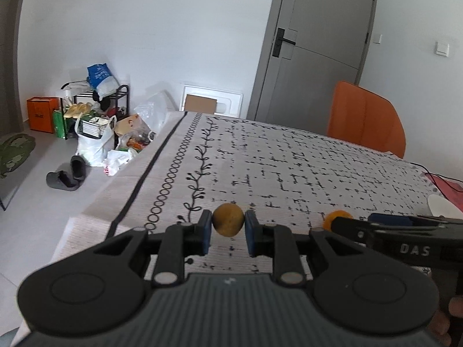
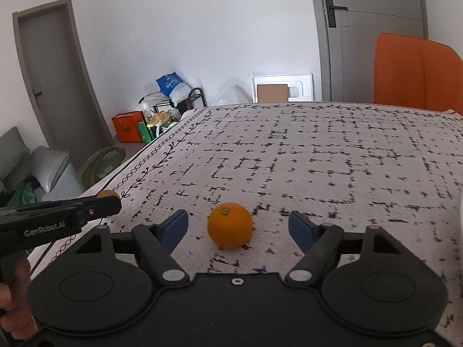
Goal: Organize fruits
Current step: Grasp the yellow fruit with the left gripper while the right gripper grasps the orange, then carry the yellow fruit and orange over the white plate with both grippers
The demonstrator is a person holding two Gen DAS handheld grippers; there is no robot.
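Note:
In the left wrist view my left gripper [image 1: 228, 218] is shut on a small brownish-yellow fruit [image 1: 228, 223], held just above the patterned tablecloth [image 1: 289, 156]. To its right, the right gripper [image 1: 376, 222] reaches in, and an orange [image 1: 332, 217] shows partly behind its fingertip. In the right wrist view the orange [image 2: 230, 225] rests on the cloth between the blue pads [image 2: 176, 227] of my right gripper [image 2: 238, 219]. This gripper is open, with a gap on both sides of the orange. The left gripper [image 2: 110, 202] shows at the left edge, a bit of its fruit [image 2: 107, 193] peeking above it.
A white dish [image 1: 439, 205] lies at the table's right edge. An orange chair [image 2: 416, 72] stands behind the far side, in front of a grey door [image 1: 318, 43]. Bags, boxes and a rack [image 1: 95, 110] crowd the floor left of the table's left edge [image 1: 156, 156].

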